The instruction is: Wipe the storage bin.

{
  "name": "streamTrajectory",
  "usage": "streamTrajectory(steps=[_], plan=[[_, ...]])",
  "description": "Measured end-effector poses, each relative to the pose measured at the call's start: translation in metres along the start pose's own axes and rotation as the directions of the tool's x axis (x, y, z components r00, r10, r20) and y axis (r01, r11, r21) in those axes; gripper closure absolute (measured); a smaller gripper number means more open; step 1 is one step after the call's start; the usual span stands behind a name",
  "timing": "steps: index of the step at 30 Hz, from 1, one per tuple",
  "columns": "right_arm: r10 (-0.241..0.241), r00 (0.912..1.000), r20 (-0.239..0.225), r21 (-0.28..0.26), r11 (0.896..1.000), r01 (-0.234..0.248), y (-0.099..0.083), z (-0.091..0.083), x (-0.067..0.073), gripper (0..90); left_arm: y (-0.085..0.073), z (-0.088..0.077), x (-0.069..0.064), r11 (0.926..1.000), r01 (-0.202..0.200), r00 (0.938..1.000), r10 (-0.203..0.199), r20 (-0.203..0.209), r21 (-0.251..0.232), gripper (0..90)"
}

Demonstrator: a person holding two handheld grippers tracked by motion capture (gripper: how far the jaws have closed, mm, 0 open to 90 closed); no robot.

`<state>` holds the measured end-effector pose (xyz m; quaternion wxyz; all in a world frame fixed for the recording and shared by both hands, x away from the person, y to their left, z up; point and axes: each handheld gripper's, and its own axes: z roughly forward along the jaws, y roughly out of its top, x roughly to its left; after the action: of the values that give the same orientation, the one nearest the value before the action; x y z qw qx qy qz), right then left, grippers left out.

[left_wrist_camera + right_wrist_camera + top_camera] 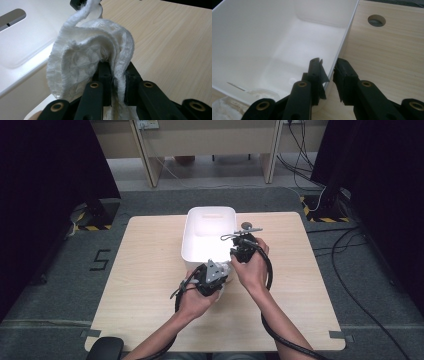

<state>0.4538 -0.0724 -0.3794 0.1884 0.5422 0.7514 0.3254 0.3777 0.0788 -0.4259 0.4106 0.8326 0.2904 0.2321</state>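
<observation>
Near the middle of the table [150,270], the white box [192,237] sits by both grippers; hold it still so the cloth can drop inside. From the left gripper [115,82] view, jaws are clenched on a soft, fluffy, crinkly white cloth [85,57], just beside the box's front wall. From the right gripper [328,75] view, jaws straddle the thin, smooth, hard right wall; whether they pinch it, I cannot tell.

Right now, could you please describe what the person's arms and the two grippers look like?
Both forearms are bare, no sleeves. Each hand holds a black gripper: the left gripper carries a grey three-cornered plate, and the right gripper trails a thick black cable. Their black fingers have brass-coloured rivets.
</observation>
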Motion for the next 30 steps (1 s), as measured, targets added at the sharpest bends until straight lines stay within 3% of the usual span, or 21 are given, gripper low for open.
streamTrajectory(steps=[11, 18, 30], plan=[[0.031, 0.9991, -0.029, 0.016, 0.999, -0.03, 0.002, -0.005, -0.003, 76.2, -0.009, -0.008, 0.011, 0.9998, 0.018, 0.9995, -0.017, -0.028, 0.012, 79.3], [0.031, 0.9969, -0.073, -0.006, 0.999, -0.032, 0.004, -0.008, 0.008, 77.1, -0.013, -0.014, 0.028, 0.9982, 0.056, 0.9963, -0.055, -0.066, 0.019, 79.3], [0.027, 0.9969, -0.074, -0.008, 1.0, -0.028, 0.005, -0.007, 0.01, 77.3, -0.006, -0.025, 0.01, 0.9999, 0.016, 0.9987, -0.016, -0.048, -0.005, 79.2]])
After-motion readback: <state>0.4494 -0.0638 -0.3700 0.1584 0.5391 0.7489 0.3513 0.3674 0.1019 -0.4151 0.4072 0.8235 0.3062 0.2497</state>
